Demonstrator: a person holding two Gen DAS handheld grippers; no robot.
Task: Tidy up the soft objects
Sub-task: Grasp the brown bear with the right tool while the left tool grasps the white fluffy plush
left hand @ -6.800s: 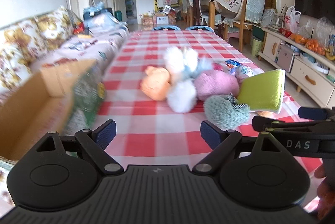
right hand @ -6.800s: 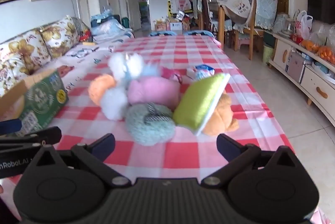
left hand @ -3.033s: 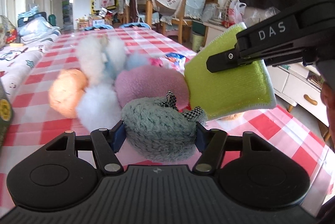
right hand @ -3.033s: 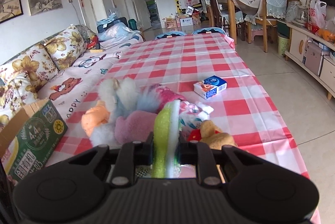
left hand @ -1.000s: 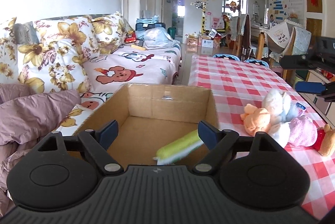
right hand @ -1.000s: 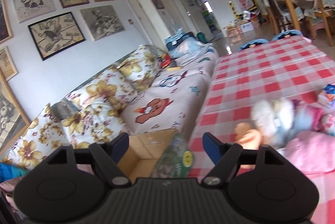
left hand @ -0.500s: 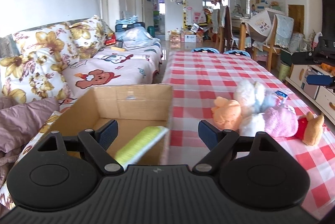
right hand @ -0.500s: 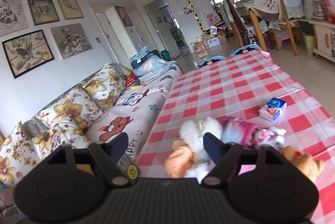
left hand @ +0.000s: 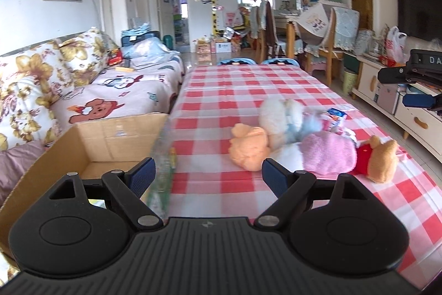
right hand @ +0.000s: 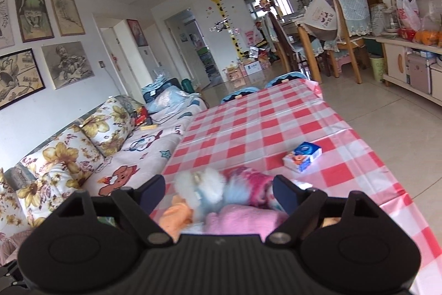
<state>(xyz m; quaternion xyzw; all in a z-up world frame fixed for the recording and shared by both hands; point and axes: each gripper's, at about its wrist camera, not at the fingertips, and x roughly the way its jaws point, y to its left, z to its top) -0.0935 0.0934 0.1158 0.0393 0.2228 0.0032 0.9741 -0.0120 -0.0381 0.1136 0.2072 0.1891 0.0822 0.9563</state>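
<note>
Ahead of the tool we see a desk [left hand: 248,90] under a red-and-white checked cloth. A small blue tissue pack [right hand: 302,156] lies on it, ahead and right. A floral sofa [left hand: 55,79] runs along the left.

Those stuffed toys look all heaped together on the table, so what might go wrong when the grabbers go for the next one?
The toys touch, so closing the open right gripper over the white plush might drag the pink plush along. The bear lies near the table's edge and might get knocked off.
</note>
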